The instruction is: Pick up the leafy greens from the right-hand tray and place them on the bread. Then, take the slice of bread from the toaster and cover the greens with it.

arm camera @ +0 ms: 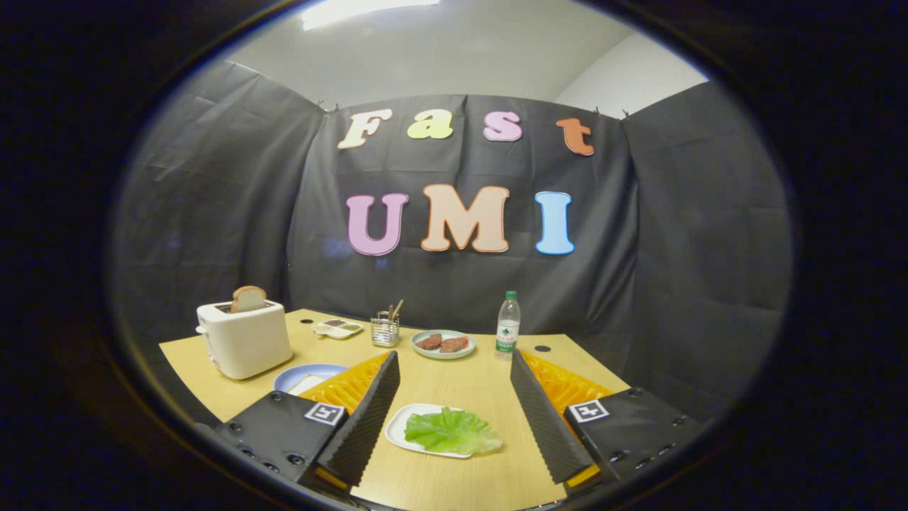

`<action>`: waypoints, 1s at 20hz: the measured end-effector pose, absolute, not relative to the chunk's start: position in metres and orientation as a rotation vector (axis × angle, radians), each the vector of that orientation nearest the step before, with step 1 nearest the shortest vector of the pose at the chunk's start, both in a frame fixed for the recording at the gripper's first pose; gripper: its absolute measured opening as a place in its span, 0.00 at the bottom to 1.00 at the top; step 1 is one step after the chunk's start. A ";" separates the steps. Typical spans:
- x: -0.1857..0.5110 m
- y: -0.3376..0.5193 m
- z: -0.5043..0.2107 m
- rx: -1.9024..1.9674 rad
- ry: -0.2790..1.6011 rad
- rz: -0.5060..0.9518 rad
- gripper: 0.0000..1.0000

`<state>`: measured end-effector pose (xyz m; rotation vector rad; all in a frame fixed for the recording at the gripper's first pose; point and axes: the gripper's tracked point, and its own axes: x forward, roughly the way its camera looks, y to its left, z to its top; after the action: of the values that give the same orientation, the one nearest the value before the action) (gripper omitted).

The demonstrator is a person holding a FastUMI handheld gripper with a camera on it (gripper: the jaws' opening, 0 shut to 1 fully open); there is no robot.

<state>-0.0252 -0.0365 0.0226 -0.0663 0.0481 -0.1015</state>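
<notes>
Looking forward along the gripper (454,415) from its own camera, I see its two fingers spread wide apart with nothing between the pads; it is released and holds nothing. The gripper hangs above the near part of the wooden table (489,387), tilted slightly down toward it, and each finger block carries a small square black-and-white marker.

Between the fingers, just ahead of them, lies a white tray (401,429) holding the leafy greens (454,431), a single flat ruffled leaf that spills over the tray's right rim onto the table. Neither finger touches the tray or the leaf.

Behind the left finger sits a pale blue plate (301,375) with a slice of bread (306,384) lying on it; the finger hides part of both. Just beyond that plate stands a white toaster (243,339), and a second bread slice (248,299) stands upright in its slot, the top half sticking out.

Further back, a small divided tray (338,328) holds something dark and something green that I cannot identify at this size. Beside it, a wire-mesh holder (385,330) carries a few upright sticks or utensils. To its right, a pale green plate (443,344) bears two reddish-brown pieces that look like meat, lying side by side. Near that plate stands a clear plastic bottle (508,323) with a green cap and a green-and-white label; its print is too small for me to read.
</notes>
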 end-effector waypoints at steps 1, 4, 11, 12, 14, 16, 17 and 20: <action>-0.026 -0.038 0.024 -0.065 0.060 -0.101 0.99; -0.025 -0.043 0.022 -0.052 0.112 -0.086 0.99; -0.011 -0.049 -0.028 -0.045 0.397 -0.017 1.00; -0.008 -0.052 -0.036 -0.063 0.442 -0.013 1.00; -0.010 -0.063 -0.063 -0.115 0.553 -0.018 1.00; -0.008 -0.067 -0.090 -0.124 0.647 -0.014 1.00; -0.008 -0.067 -0.102 -0.106 0.689 -0.010 1.00; -0.014 -0.059 -0.133 0.011 0.797 0.015 1.00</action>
<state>-0.0140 -0.0589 -0.1328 0.0105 0.7974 0.0153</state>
